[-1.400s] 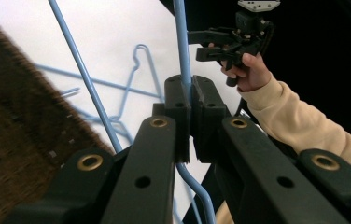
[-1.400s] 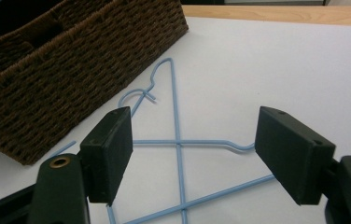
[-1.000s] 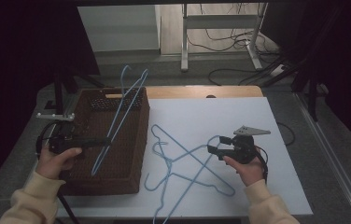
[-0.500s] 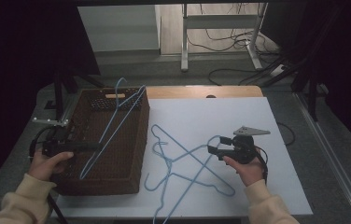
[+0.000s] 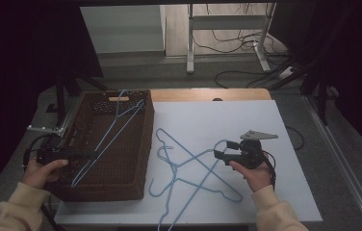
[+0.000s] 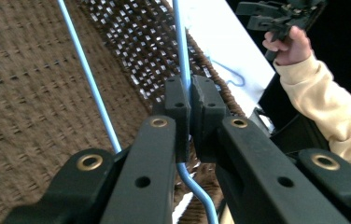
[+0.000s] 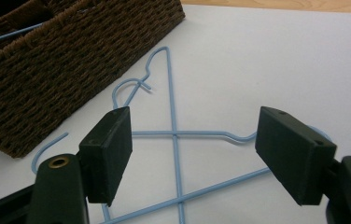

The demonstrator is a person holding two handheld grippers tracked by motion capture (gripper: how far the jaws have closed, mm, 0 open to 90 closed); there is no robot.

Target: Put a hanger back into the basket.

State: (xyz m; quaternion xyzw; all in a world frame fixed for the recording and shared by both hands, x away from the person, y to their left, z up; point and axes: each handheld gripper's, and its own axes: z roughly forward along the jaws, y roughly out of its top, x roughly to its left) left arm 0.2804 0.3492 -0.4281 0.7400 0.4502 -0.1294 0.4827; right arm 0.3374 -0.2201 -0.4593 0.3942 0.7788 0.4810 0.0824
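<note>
Blue hanger point(image 6: 181, 56) — within left gripper point(image 6: 190, 100)

We see smooth blue wire hangers point(image 5: 188, 178), a rough brown woven wicker basket point(image 5: 121, 159), and a matt white tabletop point(image 5: 246, 115).

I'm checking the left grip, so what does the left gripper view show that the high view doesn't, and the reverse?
The left gripper view alone shows the left gripper pads clamped on the blue hanger wire. The high view alone shows two more hangers crossed on the white table. Both show the brown wicker basket and the right gripper, open.
</note>
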